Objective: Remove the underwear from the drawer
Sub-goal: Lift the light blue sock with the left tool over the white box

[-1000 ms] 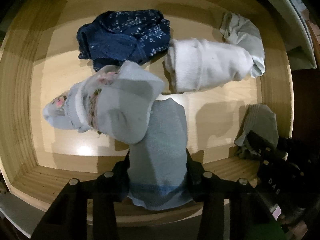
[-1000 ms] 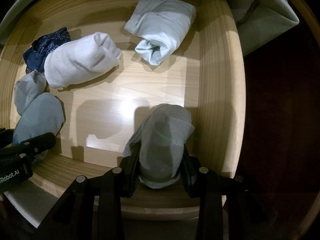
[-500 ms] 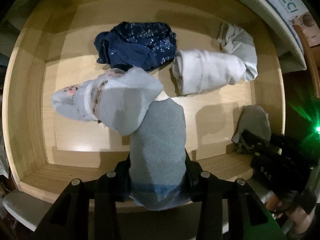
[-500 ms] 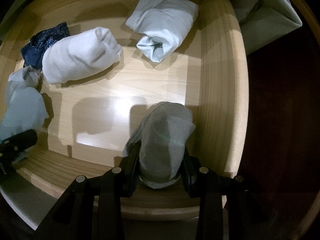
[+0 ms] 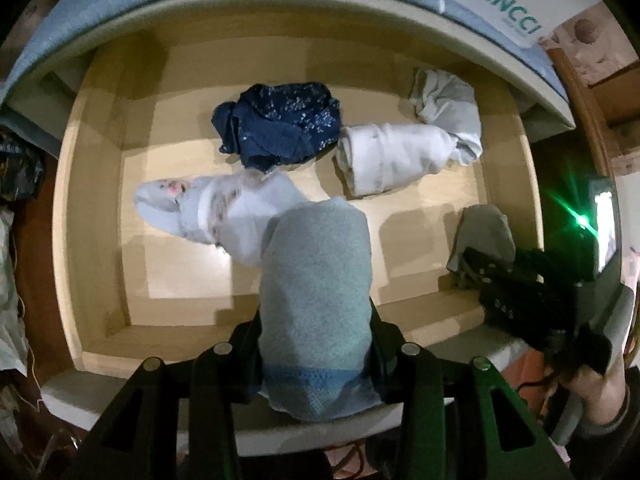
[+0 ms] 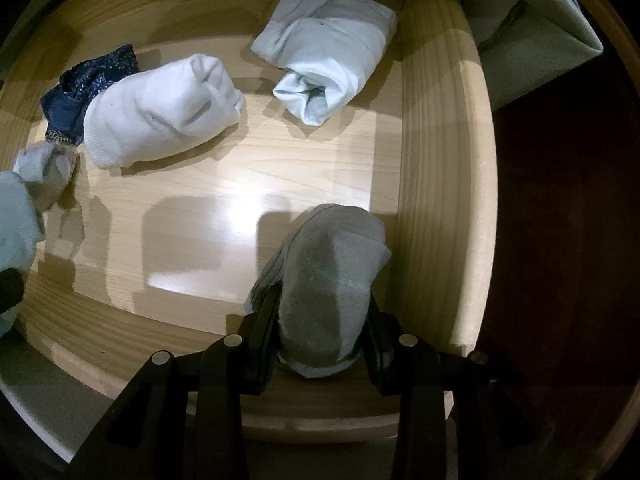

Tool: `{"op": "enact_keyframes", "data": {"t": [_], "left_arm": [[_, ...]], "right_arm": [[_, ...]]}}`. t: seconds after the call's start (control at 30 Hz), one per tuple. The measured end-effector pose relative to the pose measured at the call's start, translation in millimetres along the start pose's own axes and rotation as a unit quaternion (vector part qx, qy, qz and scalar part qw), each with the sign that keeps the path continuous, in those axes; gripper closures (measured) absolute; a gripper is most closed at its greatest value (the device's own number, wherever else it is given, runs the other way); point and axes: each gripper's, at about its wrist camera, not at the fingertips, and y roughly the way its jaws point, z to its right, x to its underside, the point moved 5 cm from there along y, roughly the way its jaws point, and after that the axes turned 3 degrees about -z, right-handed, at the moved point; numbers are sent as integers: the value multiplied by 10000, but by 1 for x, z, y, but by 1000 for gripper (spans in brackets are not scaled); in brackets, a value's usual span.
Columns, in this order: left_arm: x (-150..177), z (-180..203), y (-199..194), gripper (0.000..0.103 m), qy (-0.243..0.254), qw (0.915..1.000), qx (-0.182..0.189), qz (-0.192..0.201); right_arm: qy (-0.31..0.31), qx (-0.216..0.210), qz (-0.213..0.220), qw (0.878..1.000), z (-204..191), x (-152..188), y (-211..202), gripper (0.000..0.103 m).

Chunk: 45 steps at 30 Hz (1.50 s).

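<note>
My left gripper (image 5: 316, 344) is shut on a grey-blue rolled underwear (image 5: 316, 280) and holds it above the front edge of the wooden drawer (image 5: 96, 200). A pale floral piece (image 5: 216, 212) hangs against it. My right gripper (image 6: 324, 332) is shut on a grey rolled underwear (image 6: 328, 280) low in the drawer's front right corner (image 6: 440, 200); it also shows in the left wrist view (image 5: 484, 232). Inside lie a navy patterned piece (image 5: 280, 128), a white roll (image 6: 160, 112) and a pale blue roll (image 6: 328, 56).
A grey padded edge with a white XINCCI box (image 5: 504, 4) lies behind the drawer. The drawer's right wall (image 6: 440, 140) stands close beside my right gripper. Dark floor (image 6: 560, 240) is to the right.
My left gripper has risen and pulled back with the grey-blue underwear, so more of the drawer shows. The right gripper has stayed almost still on the grey roll.
</note>
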Motion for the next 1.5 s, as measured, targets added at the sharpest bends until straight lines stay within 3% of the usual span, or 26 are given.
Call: {"op": "enact_keyframes", "data": {"t": [0.4,0.83,1.2,1.5], "left_arm": [[-1,-2,-25,62,111,9995,-25,286],[-13,-17,-99,62,198,9949,-220,961],[-37,-22,-175,62,290,9839,-354,1727],[-83,-21,-244,62,327,9704,-461,2346]], "right_arm": [[2,3,-2,10000,0,1,0,69],[-5,8,-18,10000,0,0,0,69],[-6,9,-20,10000,0,0,0,69],[-2,9,-21,10000,0,-1,1,69]]}}
